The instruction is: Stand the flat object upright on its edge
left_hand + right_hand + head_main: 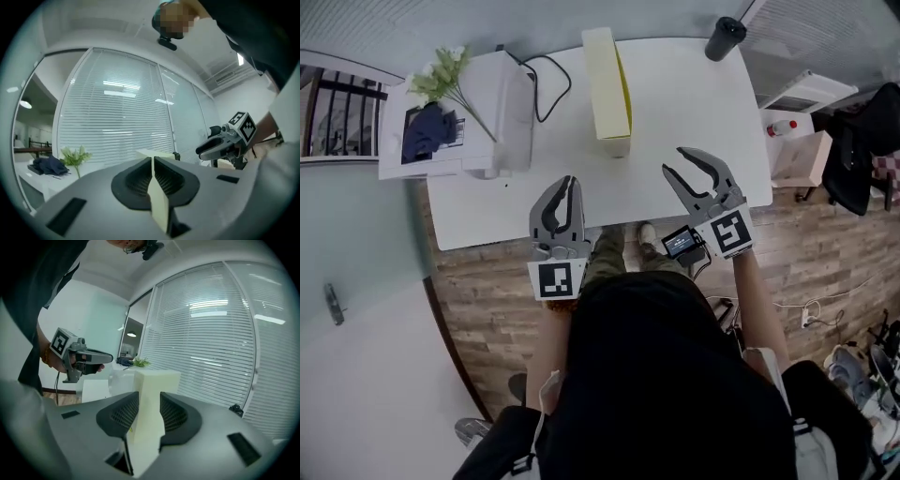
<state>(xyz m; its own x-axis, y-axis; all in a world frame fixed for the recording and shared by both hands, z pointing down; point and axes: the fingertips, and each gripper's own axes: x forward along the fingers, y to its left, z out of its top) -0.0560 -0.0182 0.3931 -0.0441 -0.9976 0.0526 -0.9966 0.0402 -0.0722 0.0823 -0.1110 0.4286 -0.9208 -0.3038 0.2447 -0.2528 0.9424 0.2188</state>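
The person reaches both forearms forward, each hand pointing its tongs across the white worktop (694, 122) from its near edge. The left tongs (568, 181) are clenched with nothing between them. The right tongs (675, 161) stand released and empty. Each carries a cube with a black-and-white square marker facing up. The pale yellow flat box (609, 89) stands upright on its long edge farther along the worktop, ahead of the gap between both tongs and apart from them.

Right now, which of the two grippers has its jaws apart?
The right gripper, at the head view's right: its jaws stand apart and empty, whereas the left gripper has its jaws closed together.
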